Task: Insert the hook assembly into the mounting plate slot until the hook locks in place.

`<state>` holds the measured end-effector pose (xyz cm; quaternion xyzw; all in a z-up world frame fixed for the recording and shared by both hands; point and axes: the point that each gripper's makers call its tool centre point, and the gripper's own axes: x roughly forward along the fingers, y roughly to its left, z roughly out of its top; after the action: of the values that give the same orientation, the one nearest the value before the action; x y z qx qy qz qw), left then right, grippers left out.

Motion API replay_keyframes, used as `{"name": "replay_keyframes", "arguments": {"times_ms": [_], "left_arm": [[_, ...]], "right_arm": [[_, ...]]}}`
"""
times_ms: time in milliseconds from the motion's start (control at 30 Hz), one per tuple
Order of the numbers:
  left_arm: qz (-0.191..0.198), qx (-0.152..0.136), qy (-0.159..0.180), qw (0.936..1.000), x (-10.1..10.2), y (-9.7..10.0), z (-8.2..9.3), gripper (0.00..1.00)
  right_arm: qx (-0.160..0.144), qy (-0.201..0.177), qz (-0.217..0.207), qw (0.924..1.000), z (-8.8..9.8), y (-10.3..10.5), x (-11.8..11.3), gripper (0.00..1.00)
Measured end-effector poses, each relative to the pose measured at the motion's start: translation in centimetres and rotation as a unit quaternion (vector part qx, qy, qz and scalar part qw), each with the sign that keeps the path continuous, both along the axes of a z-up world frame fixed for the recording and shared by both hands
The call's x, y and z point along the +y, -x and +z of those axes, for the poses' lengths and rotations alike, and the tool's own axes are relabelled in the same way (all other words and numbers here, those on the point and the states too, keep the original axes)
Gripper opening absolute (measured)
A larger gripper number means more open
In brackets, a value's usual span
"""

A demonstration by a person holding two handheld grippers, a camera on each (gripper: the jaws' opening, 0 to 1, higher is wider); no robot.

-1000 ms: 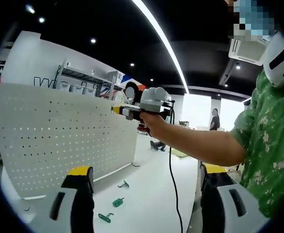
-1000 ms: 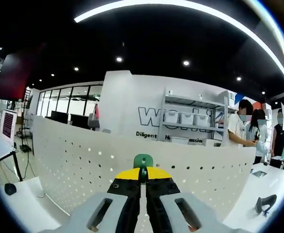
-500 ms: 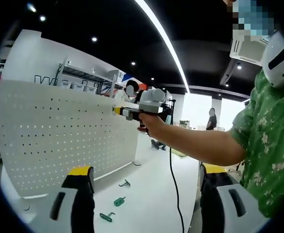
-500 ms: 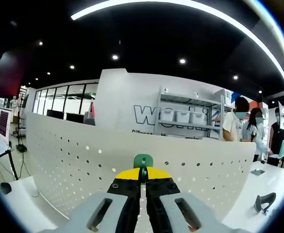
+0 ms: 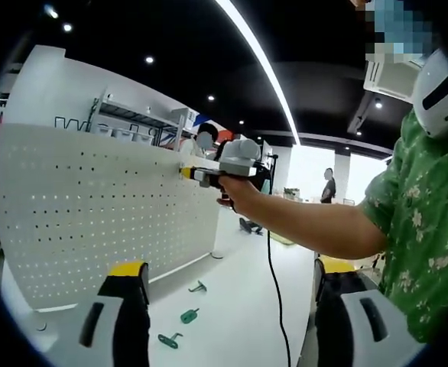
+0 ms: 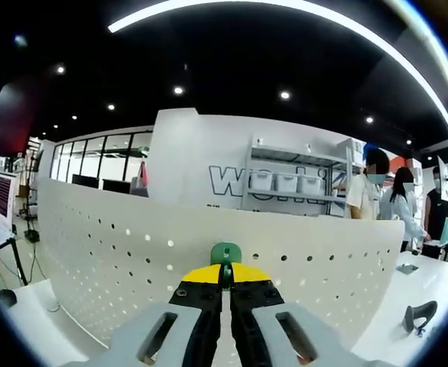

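Hook nearly at the board

Right gripper pinches the green hook at the pegboard; left fingers wide (idle). Seat it squarely, press until it catches.

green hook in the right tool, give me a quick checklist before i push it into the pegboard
1. Grip: the right tool is shut on the green hook. Ok.
2. Aim: the hook faces the pegboard, near its top edge. Ok.
3. Lined up with a hole: cannot tell, the hook's tip is hidden.
4. Contact with the board: cannot tell.
5. Left tool free: open, holding nothing. Ok.
6. Spare hooks in sight on the table. Ok.
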<state>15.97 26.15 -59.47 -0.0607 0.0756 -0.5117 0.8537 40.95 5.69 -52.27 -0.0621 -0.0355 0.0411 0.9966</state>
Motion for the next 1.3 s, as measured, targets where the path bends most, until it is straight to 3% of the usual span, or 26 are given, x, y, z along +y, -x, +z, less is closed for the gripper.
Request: {"name": "replay_keyframes", "arguments": {"times_ms": [1300], "left_arm": [[-0.003, 0.0, -0.005, 1.0, -0.11, -0.4, -0.12, 0.89]], "right_arm": [[-0.029, -0.01, 0.014, 0.9994, -0.29, -0.16, -0.29, 0.01]]}}
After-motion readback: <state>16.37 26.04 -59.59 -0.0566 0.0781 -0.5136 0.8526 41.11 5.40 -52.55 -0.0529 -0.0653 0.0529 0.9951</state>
